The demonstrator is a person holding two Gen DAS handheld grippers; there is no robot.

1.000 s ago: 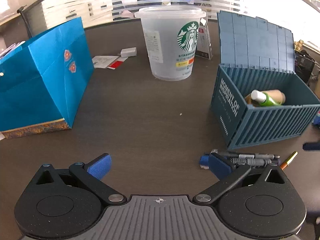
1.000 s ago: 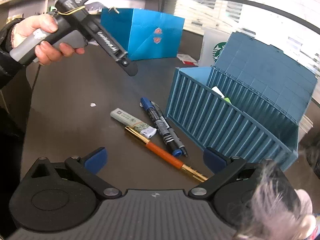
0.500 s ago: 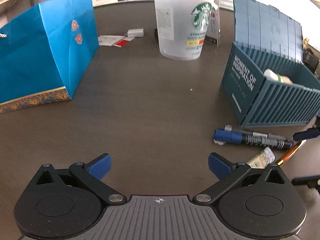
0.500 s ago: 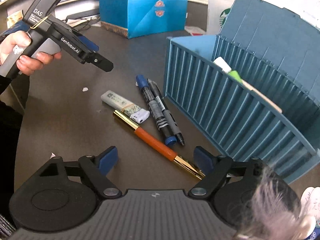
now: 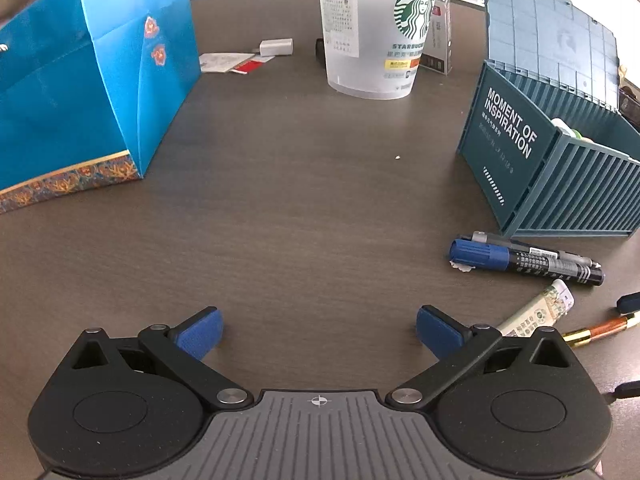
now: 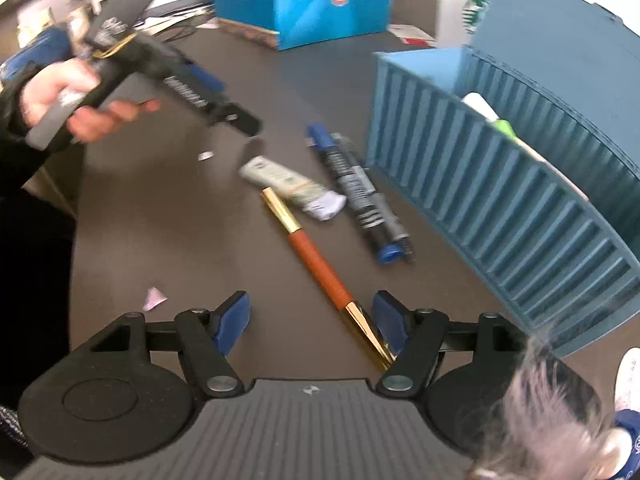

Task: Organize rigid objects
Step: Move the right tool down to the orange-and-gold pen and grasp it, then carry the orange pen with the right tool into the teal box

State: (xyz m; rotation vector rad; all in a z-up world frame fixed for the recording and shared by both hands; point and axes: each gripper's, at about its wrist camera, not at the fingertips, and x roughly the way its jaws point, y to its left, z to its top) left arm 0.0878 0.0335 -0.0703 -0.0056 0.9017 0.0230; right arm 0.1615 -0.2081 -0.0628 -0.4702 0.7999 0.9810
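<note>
- Dark brown tabletop [image 5: 304, 208] fills more of the left wrist view than a second ago; the left gripper [image 5: 318, 326] has drawn back, so both markers now show in full.
- Right gripper [image 6: 310, 316] has come closer to the orange pen [image 6: 320, 268], jaws apart, the pen's gold tip against the right pad, nothing gripped.
- Left jaws stand wide apart, empty.
- Blue marker [image 5: 520, 260] lies beside a black marker [image 5: 532, 246], just in front of the open teal container box [image 5: 560, 184].
- White patterned tube [image 5: 540, 312] rests between markers and pen.
</note>
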